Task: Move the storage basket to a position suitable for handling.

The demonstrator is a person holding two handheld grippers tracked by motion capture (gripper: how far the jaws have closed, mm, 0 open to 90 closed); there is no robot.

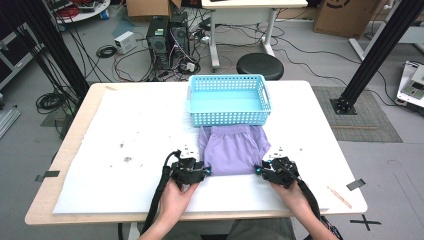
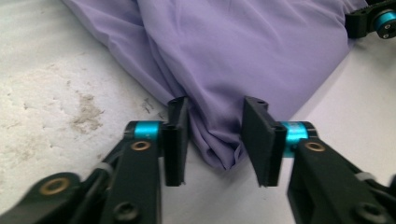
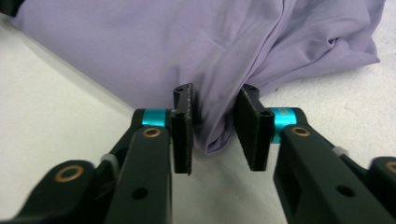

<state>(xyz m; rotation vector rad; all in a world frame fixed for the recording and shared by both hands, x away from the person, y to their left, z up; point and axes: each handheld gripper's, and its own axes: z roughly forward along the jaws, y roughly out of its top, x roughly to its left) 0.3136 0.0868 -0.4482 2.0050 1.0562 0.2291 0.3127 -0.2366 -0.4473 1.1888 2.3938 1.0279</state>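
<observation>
High view: a white-covered table [image 1: 125, 130] is recorded, with a light blue perforated basket [image 1: 229, 100] set at the middle of its far side. A purple garment [image 1: 233, 150] is laid flat just in front of the basket, its far edge touching or nearly touching the basket's near wall. The left gripper [image 1: 206, 171] is held at the garment's near left corner and the right gripper [image 1: 257, 170] at its near right corner, each carried in a hand entering from the bottom edge. A grey-brown stain [image 1: 127, 159] is noted on the sheet to the left, well apart from the garment. A thin wooden stick [image 1: 339, 196] and strips of dark tape are noted near the table's right edge.

Left gripper view: a bunched corner of the purple garment [image 2: 224, 60] is seen between the two black jaws. The jaws are part closed around the fold; cloth lies against the left pad, while a narrow gap is seen beside the right pad, so a firm pinch is not shown. The left gripper [image 2: 215, 140] rests low over the white sheet. The other gripper is seen at the top right, at the garment's far corner.

Right gripper view: a folded corner of the garment [image 3: 187, 51] is likewise framed by the jaws of the right gripper [image 3: 214, 135]. The jaws are narrowed about the fold, with cloth close to both pads; whether it is pressed cannot be told.
</observation>
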